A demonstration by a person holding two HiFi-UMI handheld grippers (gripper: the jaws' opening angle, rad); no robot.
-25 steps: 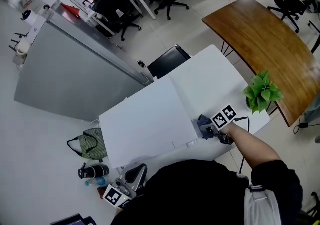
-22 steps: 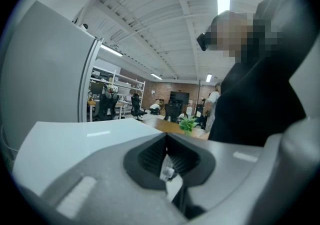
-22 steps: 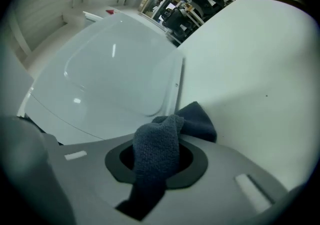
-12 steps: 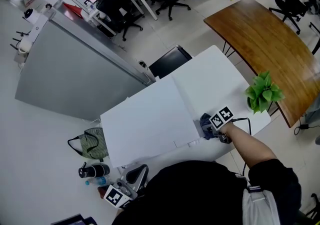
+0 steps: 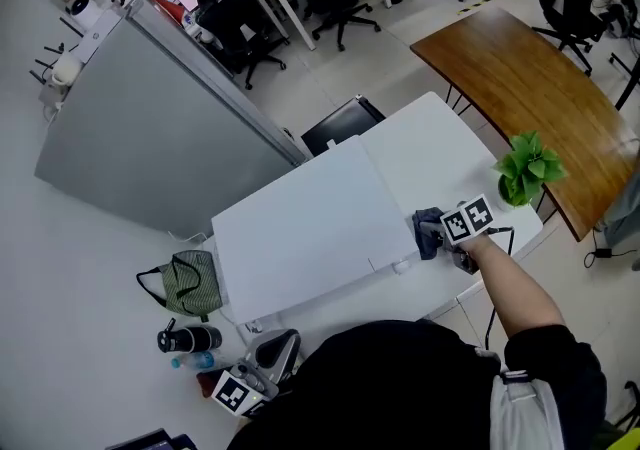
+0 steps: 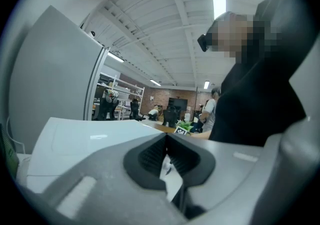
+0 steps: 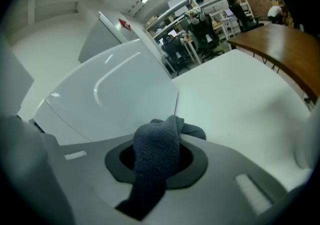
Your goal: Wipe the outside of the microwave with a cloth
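The white microwave (image 5: 300,228) stands on a white table (image 5: 430,153), seen from above in the head view. My right gripper (image 5: 440,236) is shut on a dark blue-grey cloth (image 5: 428,231) and holds it against the microwave's right side, near the front corner. In the right gripper view the cloth (image 7: 152,169) bunches between the jaws of that gripper (image 7: 159,155), with the microwave's white wall (image 7: 110,89) just ahead on the left. My left gripper (image 5: 268,353) hangs low beside the person's body, away from the microwave. Its jaws (image 6: 166,141) stand together with nothing held.
A green potted plant (image 5: 528,170) stands at the table's right corner, close to my right arm. A brown wooden table (image 5: 520,68) lies beyond. On the floor at left are a green bag (image 5: 185,283) and a bottle (image 5: 185,340). A grey partition (image 5: 140,128) stands behind.
The right gripper with the cloth has shifted slightly right and farther along the microwave's side; the head view has drifted with it. The left gripper has stayed low.
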